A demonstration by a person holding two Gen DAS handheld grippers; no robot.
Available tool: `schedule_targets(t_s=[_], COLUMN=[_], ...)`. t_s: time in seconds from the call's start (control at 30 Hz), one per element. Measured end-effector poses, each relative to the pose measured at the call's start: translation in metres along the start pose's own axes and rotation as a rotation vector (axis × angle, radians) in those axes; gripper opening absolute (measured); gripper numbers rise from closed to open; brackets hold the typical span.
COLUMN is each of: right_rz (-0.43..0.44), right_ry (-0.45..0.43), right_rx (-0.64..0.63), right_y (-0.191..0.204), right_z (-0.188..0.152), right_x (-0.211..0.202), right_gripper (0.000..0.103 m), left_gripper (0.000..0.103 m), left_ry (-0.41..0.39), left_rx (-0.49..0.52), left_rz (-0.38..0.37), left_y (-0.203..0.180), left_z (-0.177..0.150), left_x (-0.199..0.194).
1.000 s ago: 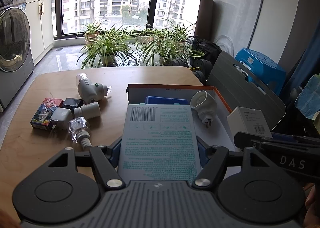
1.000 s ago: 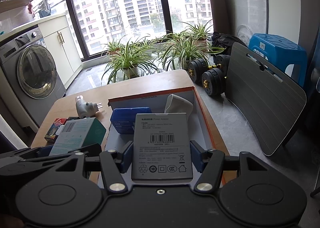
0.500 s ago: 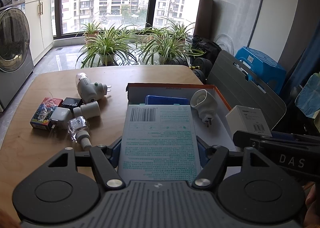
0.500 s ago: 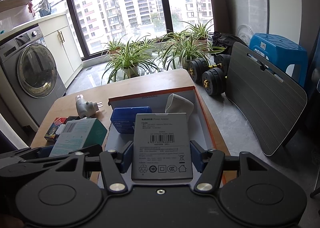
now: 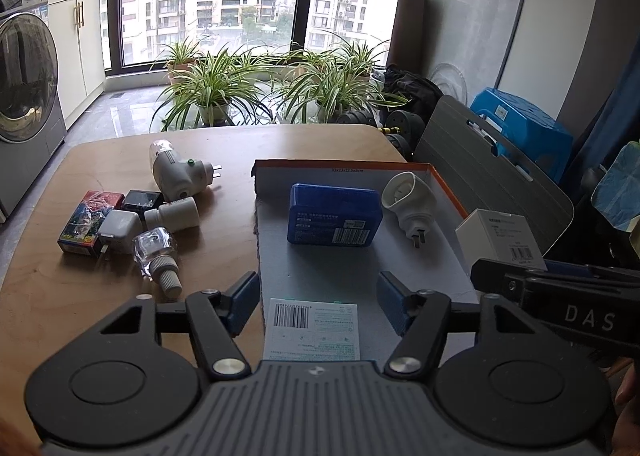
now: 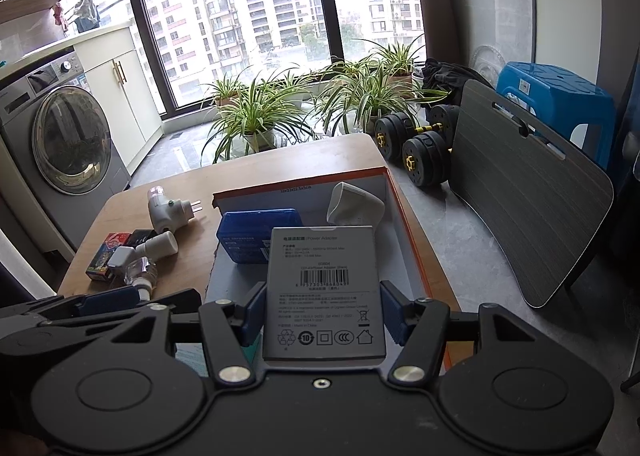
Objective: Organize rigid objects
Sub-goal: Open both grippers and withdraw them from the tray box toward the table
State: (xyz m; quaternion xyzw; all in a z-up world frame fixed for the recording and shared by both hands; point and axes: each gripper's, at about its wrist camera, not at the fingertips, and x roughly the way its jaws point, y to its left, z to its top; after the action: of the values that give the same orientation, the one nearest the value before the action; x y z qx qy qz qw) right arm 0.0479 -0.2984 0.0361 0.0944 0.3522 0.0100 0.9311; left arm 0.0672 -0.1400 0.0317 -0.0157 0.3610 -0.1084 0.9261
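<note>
Two grippers hover over the orange-rimmed box (image 5: pixel 448 192): left gripper (image 5: pixel 316 302) closing, pads clear of the teal-printed box (image 5: pixel 314 330) at six o'clock; right gripper (image 6: pixel 322 310) clamps the grey adapter box (image 6: pixel 324 296), likely awaiting placement.

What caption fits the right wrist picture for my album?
Right gripper holds a grey adapter box over the orange-edged tray.

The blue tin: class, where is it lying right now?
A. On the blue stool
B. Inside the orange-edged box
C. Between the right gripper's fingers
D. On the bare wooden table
B: the blue tin lies on the floor of the orange-edged box, beside the white plug.
</note>
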Motion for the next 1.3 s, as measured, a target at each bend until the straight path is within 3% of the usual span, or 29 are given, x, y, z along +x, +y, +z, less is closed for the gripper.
schedule_targets(t_s=[0.3,0.43,0.63,0.9,1.1,1.3], right_rz=[0.004,0.012,0.021,0.028,0.05,0.033], right_ry=[0.023,0.032,0.042,0.067,0.07,0.071], right_rx=[0.013,0.017,0.019,0.011,-0.016,-0.026], right_y=[-0.003,-0.004,-0.007,-0.013,-0.013,-0.015], right_z=[-0.003,-0.004,-0.004,-0.002,0.012,0.026], right_x=[0.006,0.008,0.011,0.027,0.041,0.058], right_gripper=[0.071,0.071,0.071,0.071,0.071,0.077], left_gripper=[0.068,0.087,0.087,0.086,0.087,0.087], left_ry=[0.058,0.117,0.187,0.189,0.185,0.184], left_rx=[-0.04,0.031,0.065,0.05,0.045,-0.009], left_rz=[0.016,0.022,0.046,0.049,0.022,-0.084], left_y=[0.019,0.005,-0.002,-0.003,-0.009,-0.013], left_z=[-0.01,-0.025,-0.034,-0.031,-0.029,-0.024], left_x=[0.005,0.015,0.042,0.051,0.053,0.049])
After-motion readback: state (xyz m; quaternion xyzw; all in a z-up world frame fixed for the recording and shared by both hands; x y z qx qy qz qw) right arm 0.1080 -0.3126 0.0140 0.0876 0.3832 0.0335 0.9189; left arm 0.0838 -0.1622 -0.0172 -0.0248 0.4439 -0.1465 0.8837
